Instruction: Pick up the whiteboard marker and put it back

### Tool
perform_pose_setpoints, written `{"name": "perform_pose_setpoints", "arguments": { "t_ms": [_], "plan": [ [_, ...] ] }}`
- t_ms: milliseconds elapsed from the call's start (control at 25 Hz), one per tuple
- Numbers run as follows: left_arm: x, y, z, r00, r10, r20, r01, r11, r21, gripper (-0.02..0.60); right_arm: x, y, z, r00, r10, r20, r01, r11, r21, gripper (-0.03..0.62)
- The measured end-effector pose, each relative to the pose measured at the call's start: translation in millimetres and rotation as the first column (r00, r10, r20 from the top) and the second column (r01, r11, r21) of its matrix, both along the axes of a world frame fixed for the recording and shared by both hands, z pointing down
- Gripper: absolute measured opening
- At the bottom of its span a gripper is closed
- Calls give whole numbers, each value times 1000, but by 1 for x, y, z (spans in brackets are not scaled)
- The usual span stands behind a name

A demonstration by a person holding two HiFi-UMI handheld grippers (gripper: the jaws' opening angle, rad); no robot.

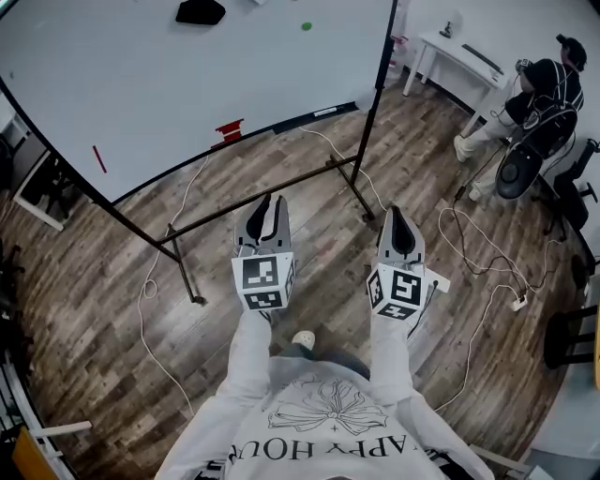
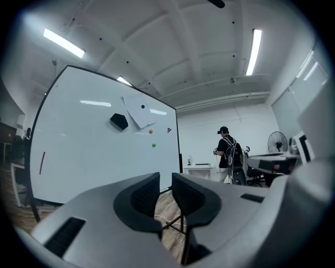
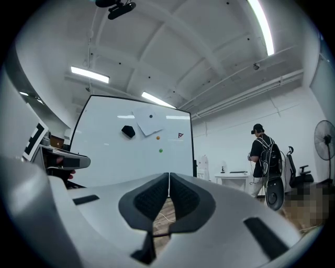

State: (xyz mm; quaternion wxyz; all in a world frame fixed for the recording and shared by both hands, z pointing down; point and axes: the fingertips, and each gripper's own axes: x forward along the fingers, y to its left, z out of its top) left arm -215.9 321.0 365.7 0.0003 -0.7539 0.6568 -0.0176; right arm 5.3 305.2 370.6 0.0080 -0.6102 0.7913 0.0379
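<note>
The left claw (image 1: 269,204) stands with its jaws a little apart and nothing between them. The right claw (image 1: 399,214) has its jaws pressed together and is also empty. Both point level toward the whiteboard (image 1: 187,84), held out side by side in front of the person's chest and well short of the whiteboard's stand. I read that as a carrying posture for an approach rather than a reach, since neither claw is near anything to grasp. The partly spread left claw looks the likelier one to take the marker.

The marker itself is hard to pin down. A thin red stroke (image 1: 98,159) sits low on the whiteboard's left part. It could be a slim marker clinging to the surface or only a drawn line, and neither gripper view settles it. A small red object (image 1: 229,129) rests at the whiteboard's bottom ledge, too small to name, though it may be the marker or its holder.

Higher on the whiteboard are a black block (image 1: 200,11), a green dot (image 1: 306,26) and, in the left gripper view, a sheet of paper (image 2: 137,112). The head view cuts off the whiteboard's top edge.

Beyond the whiteboard's right post another person (image 1: 534,94) stands by a white worktop (image 1: 459,52), apparently unrelated to the task. Cables (image 1: 487,272) trail over the wooden floor (image 1: 94,309) right of the whiteboard's stand.
</note>
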Motion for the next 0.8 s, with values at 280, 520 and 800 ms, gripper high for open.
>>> {"name": "perform_pose_setpoints", "arguments": {
  "t_ms": [280,520,800],
  "plan": [
    [-5,-52,17,1000,23,4,-23,999,-43,83,-11,-45,15,1000,7,-9,-8,999,-31,3],
    [4,-96,30,1000,26,16,-25,997,-71,86,-4,-90,30,1000,3,8,-2,998,-57,3],
    [22,-178,41,1000,2,23,1,996,-90,86,10,-178,33,999,-28,18,29,998,-52,3]
  ]
}}
